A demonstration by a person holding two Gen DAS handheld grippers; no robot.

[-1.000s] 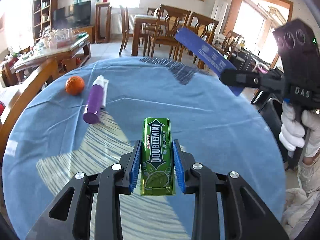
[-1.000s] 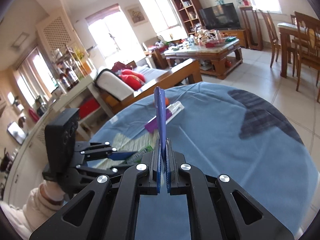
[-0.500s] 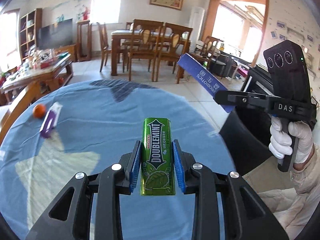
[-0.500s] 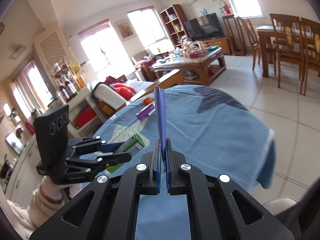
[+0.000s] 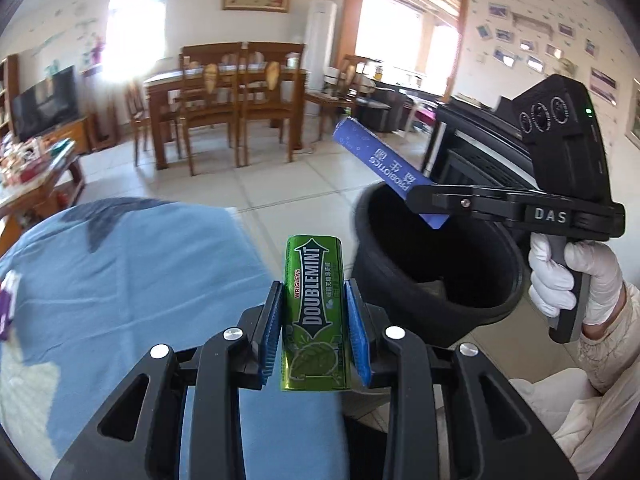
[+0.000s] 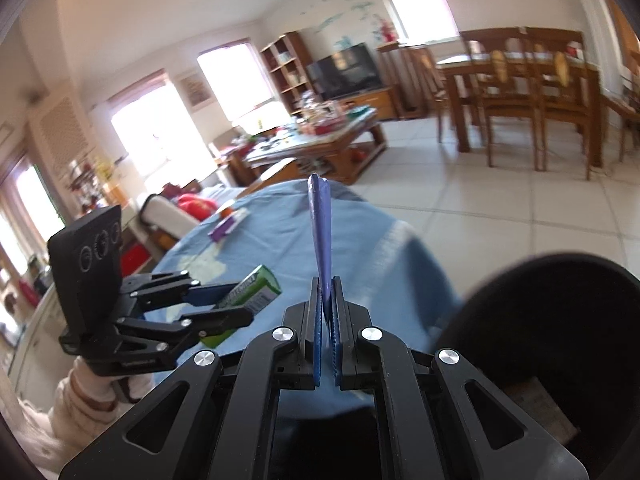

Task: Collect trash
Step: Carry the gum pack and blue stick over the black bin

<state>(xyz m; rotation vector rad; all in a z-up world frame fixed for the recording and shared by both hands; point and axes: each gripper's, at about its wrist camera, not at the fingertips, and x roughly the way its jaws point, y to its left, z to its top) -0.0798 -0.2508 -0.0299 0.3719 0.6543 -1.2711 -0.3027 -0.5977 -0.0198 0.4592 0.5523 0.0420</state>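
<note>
My left gripper is shut on a green Doublemint gum pack, held over the right edge of the blue-clothed round table. My right gripper is shut on a flat blue Probiotics packet, which stands edge-on in its own view. In the left wrist view that packet hangs over the rim of a black bin beside the table. The same bin sits at the lower right of the right wrist view, with some paper inside. The left gripper with the gum pack shows at the left there.
A purple tube and an orange fruit lie on the far side of the table. Beyond are tiled floor, a wooden dining table with chairs, a cluttered coffee table and a gloved hand on the right gripper's handle.
Both grippers have swung from over the table toward its right edge, each keeping its item. The black bin has come into view, and the blue packet now hangs above its rim.
</note>
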